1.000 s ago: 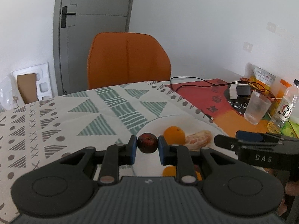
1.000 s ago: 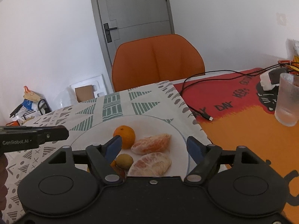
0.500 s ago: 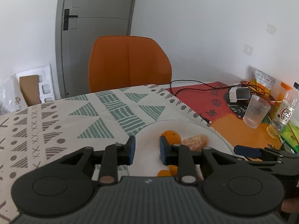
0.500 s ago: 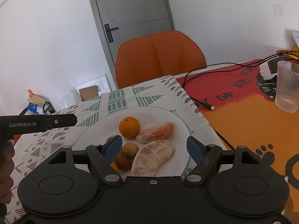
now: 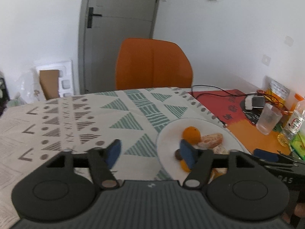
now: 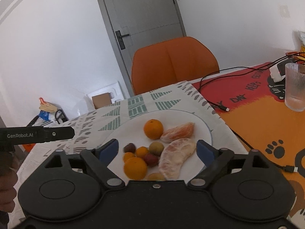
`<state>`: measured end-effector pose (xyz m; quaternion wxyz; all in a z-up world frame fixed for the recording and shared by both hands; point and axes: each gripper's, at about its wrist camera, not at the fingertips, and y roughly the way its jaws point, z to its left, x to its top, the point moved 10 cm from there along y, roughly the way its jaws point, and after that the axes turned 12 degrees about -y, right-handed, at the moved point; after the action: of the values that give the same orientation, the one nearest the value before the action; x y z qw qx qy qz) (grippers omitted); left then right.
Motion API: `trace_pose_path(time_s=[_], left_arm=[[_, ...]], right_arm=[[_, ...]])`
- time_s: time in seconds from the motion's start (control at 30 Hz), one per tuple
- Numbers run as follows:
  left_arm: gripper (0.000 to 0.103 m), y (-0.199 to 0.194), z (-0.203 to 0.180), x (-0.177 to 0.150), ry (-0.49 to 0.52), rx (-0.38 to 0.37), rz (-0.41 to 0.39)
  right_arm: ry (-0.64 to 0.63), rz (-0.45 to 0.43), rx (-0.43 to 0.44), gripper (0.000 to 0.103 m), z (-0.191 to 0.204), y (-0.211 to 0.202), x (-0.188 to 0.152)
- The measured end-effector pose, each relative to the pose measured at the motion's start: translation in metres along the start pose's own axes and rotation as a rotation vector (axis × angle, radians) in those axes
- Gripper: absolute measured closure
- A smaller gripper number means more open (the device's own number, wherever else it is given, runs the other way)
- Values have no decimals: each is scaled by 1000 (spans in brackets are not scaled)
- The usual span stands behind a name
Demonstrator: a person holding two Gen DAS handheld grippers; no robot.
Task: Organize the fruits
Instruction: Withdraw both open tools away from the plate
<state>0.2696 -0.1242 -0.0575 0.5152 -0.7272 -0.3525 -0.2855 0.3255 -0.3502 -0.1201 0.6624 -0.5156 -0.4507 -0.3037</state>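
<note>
A white plate (image 6: 202, 126) on the patterned tablecloth holds several fruits: an orange (image 6: 153, 129), two peeled citrus segments (image 6: 177, 156), small oranges (image 6: 135, 168), a greenish fruit (image 6: 156, 148) and a dark plum (image 6: 129, 147). The plate also shows in the left wrist view (image 5: 167, 133), with the orange (image 5: 191, 134) and the plum (image 5: 177, 154) beside my right finger pad. My left gripper (image 5: 150, 151) is open and empty, above the plate's left edge. My right gripper (image 6: 157, 149) is open and empty, just above the fruit pile.
An orange chair (image 5: 153, 64) stands behind the table. To the right lie a red and orange mat (image 6: 266, 114), a black cable (image 6: 211, 99), a ribbed glass (image 6: 295, 86), a bottle (image 5: 294, 120) and snack bags.
My left gripper let go of the dark plum, which now lies on the plate, then opened wide and drew back to the left. My right gripper rose slightly, still open.
</note>
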Motion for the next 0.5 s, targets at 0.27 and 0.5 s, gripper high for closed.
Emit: trace_pose_path(time_s=[0.27, 0.5], left_arm=[[9, -35, 17, 3, 2, 48, -66], [7, -60, 30, 1, -4, 85, -88]], right_arm=[[-20, -16, 31, 0, 19, -18, 2], [-32, -24, 64, 0, 33, -32, 1]])
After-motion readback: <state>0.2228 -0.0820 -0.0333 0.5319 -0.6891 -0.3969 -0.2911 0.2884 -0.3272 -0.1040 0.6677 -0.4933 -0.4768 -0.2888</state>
